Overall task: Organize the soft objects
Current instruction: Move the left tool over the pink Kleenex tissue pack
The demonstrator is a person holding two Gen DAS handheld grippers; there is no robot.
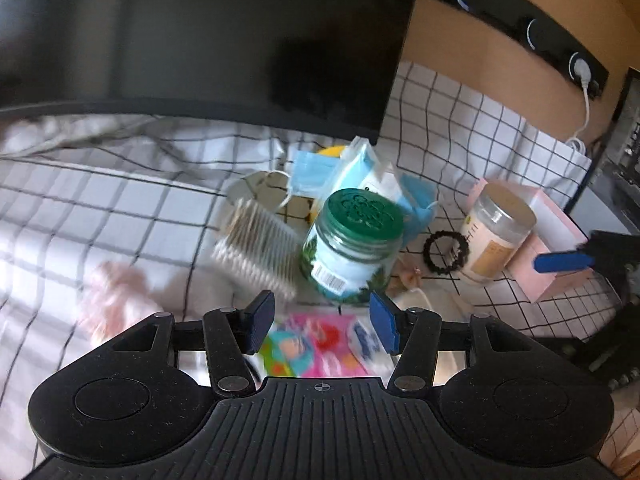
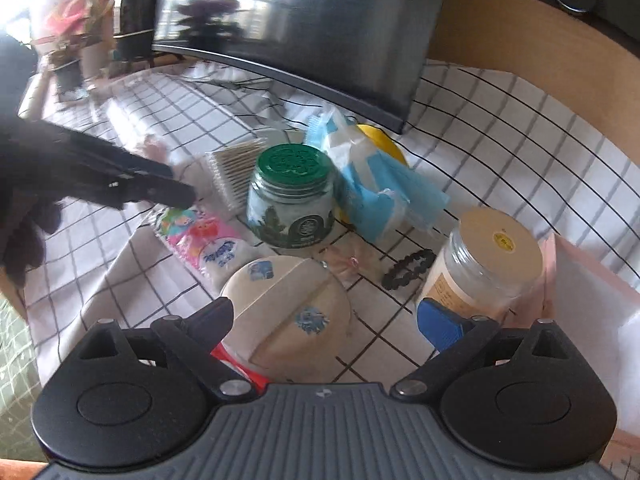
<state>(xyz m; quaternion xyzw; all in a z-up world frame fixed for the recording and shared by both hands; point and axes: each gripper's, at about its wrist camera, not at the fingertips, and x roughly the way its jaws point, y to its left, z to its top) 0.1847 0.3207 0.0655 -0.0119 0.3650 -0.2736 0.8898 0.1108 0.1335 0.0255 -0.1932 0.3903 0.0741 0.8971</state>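
Observation:
My left gripper is open and empty, hovering over a pink cartoon-printed tissue pack, which also shows in the right wrist view. Behind it stand a green-lidded jar, a pack of cotton swabs, blue face masks and a blue-white wipes pack. A pink soft cloth lies at the left. My right gripper is open and empty above a round cream puff-like object. The left gripper appears at the left of the right wrist view.
A dark monitor stands at the back over the checked tablecloth. A cream-lidded jar, a pink box, a black beaded bracelet and a yellow object sit at the right.

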